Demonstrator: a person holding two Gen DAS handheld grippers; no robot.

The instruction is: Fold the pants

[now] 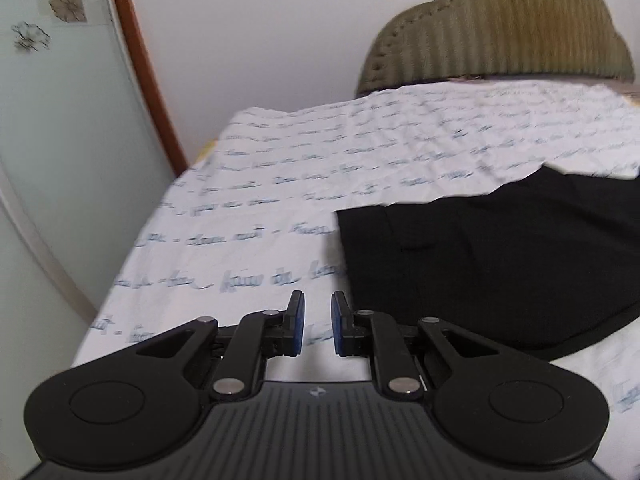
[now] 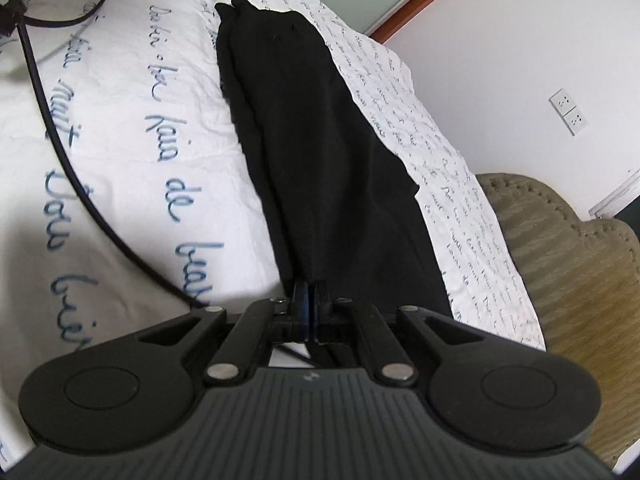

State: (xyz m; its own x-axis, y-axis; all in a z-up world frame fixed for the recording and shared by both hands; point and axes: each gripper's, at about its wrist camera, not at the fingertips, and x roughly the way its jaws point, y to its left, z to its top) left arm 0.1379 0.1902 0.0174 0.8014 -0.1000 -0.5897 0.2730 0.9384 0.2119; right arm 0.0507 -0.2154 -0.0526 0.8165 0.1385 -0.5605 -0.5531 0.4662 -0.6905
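Black pants (image 2: 312,140) lie lengthwise on a white bed sheet (image 2: 120,120) printed with blue script. They run from the far end of the bed to my right gripper (image 2: 310,298), which is shut on their near end. In the left wrist view the wide part of the pants (image 1: 500,264) lies flat at the right. My left gripper (image 1: 317,314) hovers over bare sheet (image 1: 240,200) just left of the pants' edge. Its jaws stand a little apart with nothing between them.
A black cable (image 2: 60,152) crosses the sheet left of the pants. An olive ribbed cushion (image 1: 500,28) stands at the bed's far end against the white wall. A frosted glass door (image 1: 60,120) with a brown frame borders the bed's left side.
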